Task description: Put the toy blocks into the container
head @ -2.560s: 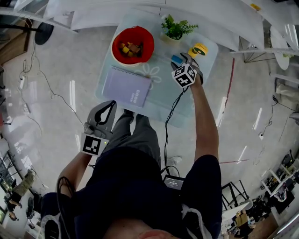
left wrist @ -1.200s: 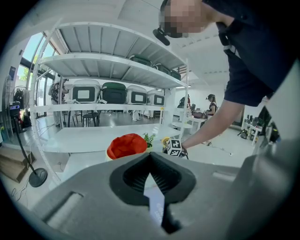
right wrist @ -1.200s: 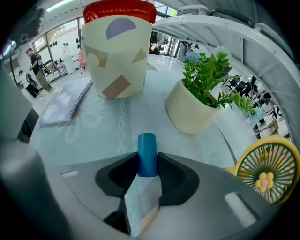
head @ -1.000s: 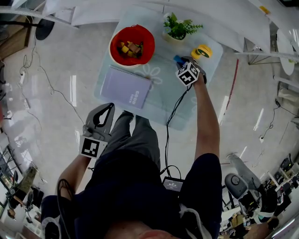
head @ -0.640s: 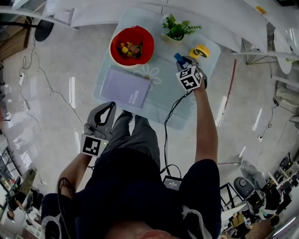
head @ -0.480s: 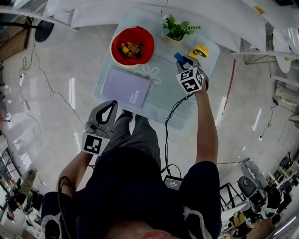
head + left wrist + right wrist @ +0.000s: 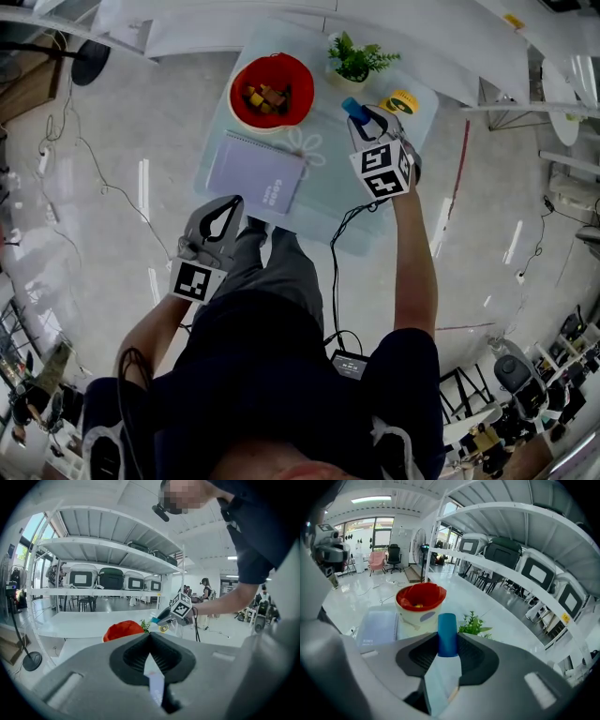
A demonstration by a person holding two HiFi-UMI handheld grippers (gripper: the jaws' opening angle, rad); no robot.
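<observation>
My right gripper (image 7: 362,120) is shut on a blue cylindrical block (image 7: 352,109), held upright above the glass table's right half. In the right gripper view the blue block (image 7: 447,633) stands between the dark pads of my right gripper (image 7: 447,644). Beyond it is the red container (image 7: 421,597). The red container (image 7: 272,90) stands at the table's far left with several yellow and brown blocks inside. My left gripper (image 7: 232,202) hangs off the table's near edge beside the person's leg. Its tips meet and nothing is between them, as my left gripper (image 7: 150,636) shows in its own view.
A lilac spiral notebook (image 7: 258,173) lies near the container. A small potted plant (image 7: 356,58) and a yellow roll (image 7: 401,101) stand at the glass table's (image 7: 314,202) far right. White shelving runs behind the table. A black cable hangs from the right gripper.
The right gripper has risen off the table with the blue block and shifted slightly toward the container. The left gripper has hardly moved.
</observation>
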